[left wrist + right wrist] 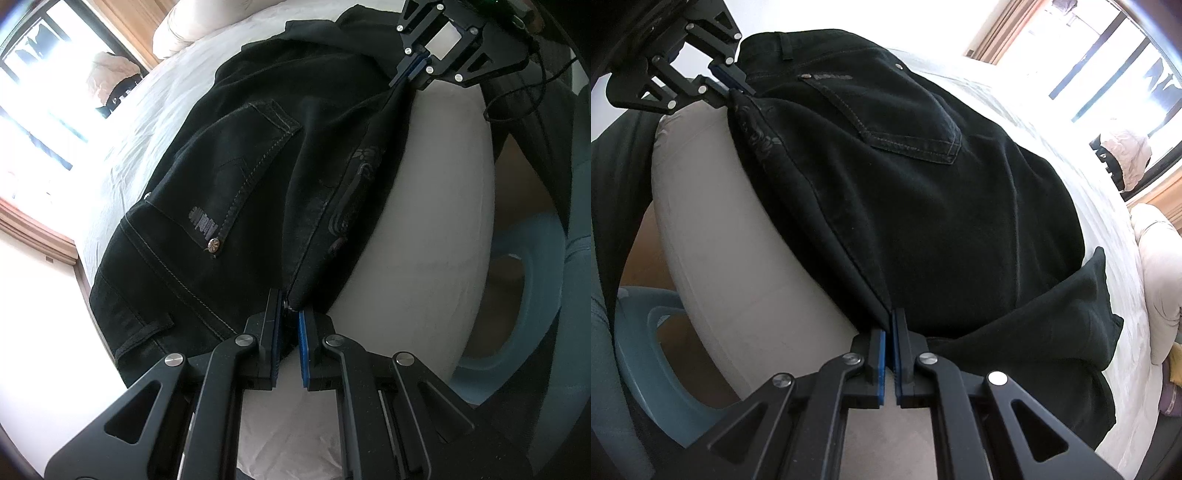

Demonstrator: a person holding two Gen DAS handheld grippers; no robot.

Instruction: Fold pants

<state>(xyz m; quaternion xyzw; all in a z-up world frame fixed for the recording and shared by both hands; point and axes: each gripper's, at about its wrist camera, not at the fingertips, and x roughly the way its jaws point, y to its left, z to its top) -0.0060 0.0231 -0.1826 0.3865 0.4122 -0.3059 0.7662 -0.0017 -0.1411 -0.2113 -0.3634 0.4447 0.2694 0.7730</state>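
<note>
Black jeans (229, 177) lie on a white bed (436, 221) with a stitched back pocket facing up. Their near edge is pulled taut along the mattress side between both grippers. In the left wrist view my left gripper (290, 306) is shut on the waistband end of that edge. My right gripper (406, 74) is shut on the same edge further along, at the top right. In the right wrist view the right gripper (890, 321) pinches the jeans (923, 203) low in the frame. The left gripper (729, 86) grips them at the top left. A loose leg end drapes to the right.
A blue plastic stool (646, 350) stands on the wooden floor beside the mattress (720, 258). A person's grey-blue trouser leg (580, 258) is next to it. A pale pillow or duvet (192, 26) lies at the bed's far end, and a bright window (37, 55) is beyond.
</note>
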